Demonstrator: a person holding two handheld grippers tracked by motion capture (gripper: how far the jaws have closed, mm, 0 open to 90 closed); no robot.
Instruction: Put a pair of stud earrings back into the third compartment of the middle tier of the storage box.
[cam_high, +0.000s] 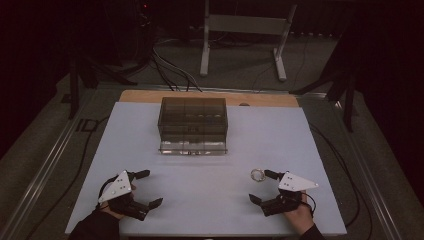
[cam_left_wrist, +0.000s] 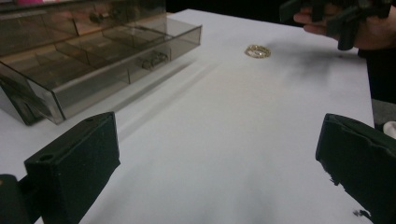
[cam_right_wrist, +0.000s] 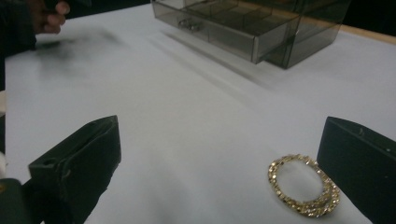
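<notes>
A small gold sparkly ring-shaped bracelet lies flat on the white table. In the right gripper view the bracelet lies just inside the right-hand jaw, untouched. My right gripper stands open beside it near the front right. My left gripper stands open at the front left with nothing between its jaws; from the left gripper view the bracelet lies far off. A smoky clear drawer box sits mid-table with its bottom drawer pulled out.
The open drawer has several compartments, and one holds a small metallic item. Bare white tabletop lies between the grippers and the box. Cables and a metal stand are on the floor behind the table.
</notes>
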